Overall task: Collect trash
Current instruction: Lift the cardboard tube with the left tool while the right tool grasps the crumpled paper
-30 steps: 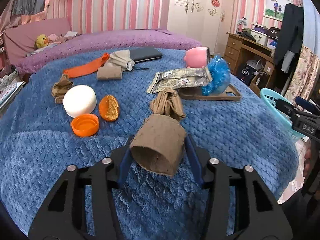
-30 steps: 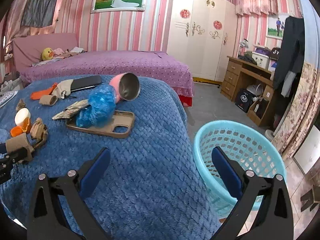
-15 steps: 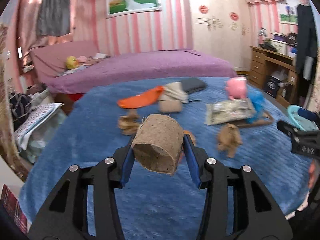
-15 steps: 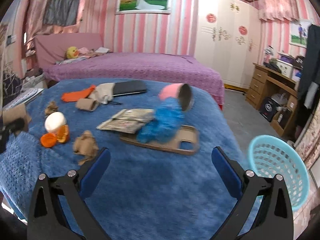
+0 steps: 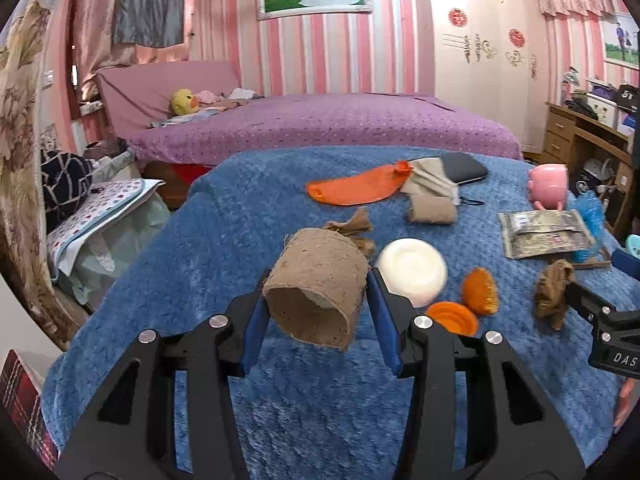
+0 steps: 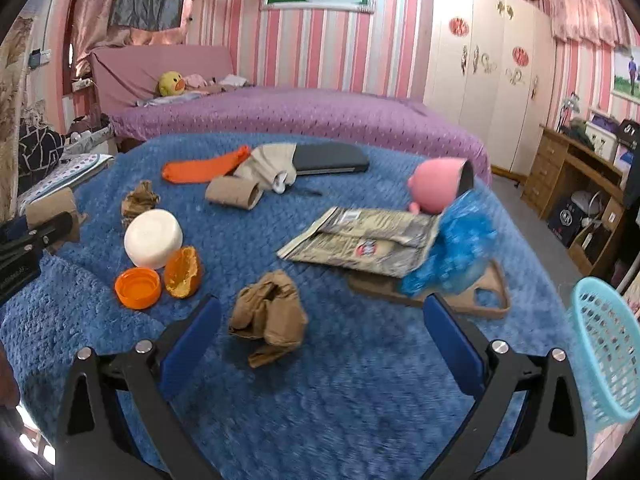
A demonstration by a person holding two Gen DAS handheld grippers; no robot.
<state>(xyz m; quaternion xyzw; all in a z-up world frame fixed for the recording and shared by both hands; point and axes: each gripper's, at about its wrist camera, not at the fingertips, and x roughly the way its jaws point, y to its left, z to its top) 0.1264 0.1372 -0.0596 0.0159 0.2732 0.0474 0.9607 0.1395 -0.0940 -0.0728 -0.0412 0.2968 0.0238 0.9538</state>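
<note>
My left gripper [image 5: 316, 312] is shut on a brown cardboard tube [image 5: 316, 286] and holds it above the blue blanket [image 5: 224, 240]; it also shows at the left edge of the right wrist view [image 6: 52, 216]. My right gripper [image 6: 320, 336] is open and empty, just above a crumpled brown paper wad [image 6: 270, 316]. On the blanket lie an orange cap [image 6: 138, 288], an orange peel [image 6: 183, 268], a white bowl [image 6: 153, 238], a second tube [image 6: 234, 193], another paper wad [image 6: 138, 200], foil wrappers [image 6: 360, 242] and a blue plastic bag [image 6: 452, 256].
A light blue basket [image 6: 608, 352] stands off the bed's right side. Also on the blanket are a pink cup [image 6: 438, 186], a tan phone case [image 6: 488, 300], a dark case [image 6: 332, 158], beige cloth [image 6: 268, 164] and an orange cloth [image 6: 200, 170]. A purple bed [image 6: 300, 116] lies behind.
Both grippers swung left, away from the basket. The left gripper lifted the tube off the blanket. The right gripper now hangs over the brown paper wad.
</note>
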